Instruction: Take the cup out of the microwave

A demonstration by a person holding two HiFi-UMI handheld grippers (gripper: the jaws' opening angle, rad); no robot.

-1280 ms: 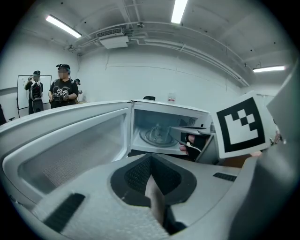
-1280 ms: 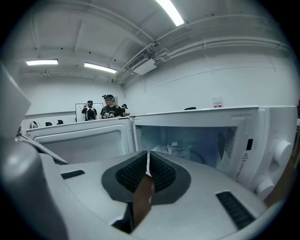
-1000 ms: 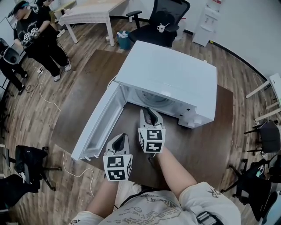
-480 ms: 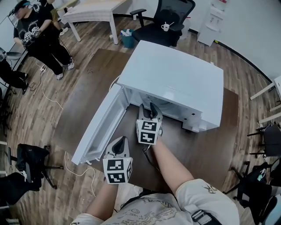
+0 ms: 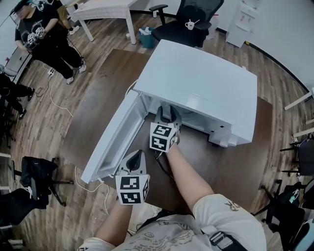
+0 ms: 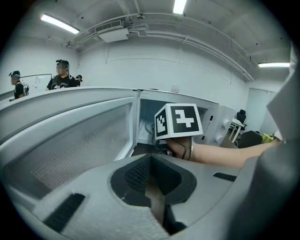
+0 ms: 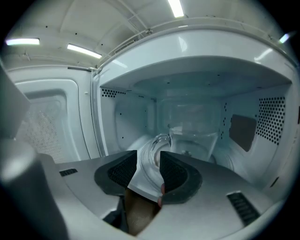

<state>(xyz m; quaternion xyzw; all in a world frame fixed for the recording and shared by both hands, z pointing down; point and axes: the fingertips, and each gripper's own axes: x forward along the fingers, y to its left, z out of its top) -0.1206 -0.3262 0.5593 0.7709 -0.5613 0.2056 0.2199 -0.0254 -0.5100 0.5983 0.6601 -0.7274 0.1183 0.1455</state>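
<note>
The white microwave (image 5: 196, 83) stands on the brown table (image 5: 93, 98) with its door (image 5: 115, 142) swung open to the left. In the right gripper view a clear glass cup (image 7: 194, 136) stands inside the cavity, its handle (image 7: 154, 143) turned toward me. My right gripper (image 7: 149, 164) is open at the cavity's mouth (image 5: 168, 112). The handle lies just ahead of its fingertips, and the pads do not press on it. My left gripper (image 5: 136, 156) hangs back beside the door, shut and empty (image 6: 150, 161). From it I see the right gripper's marker cube (image 6: 179, 121).
The open door blocks the left side of the cavity. A black office chair (image 5: 189, 22) with a white cup on it and a white desk (image 5: 108, 10) stand behind the table. People (image 5: 39, 34) stand at the far left. A dark bag (image 5: 34, 171) lies on the floor.
My right gripper has moved forward from above the table to the microwave's opening. The left gripper has stayed near the door's lower edge.
</note>
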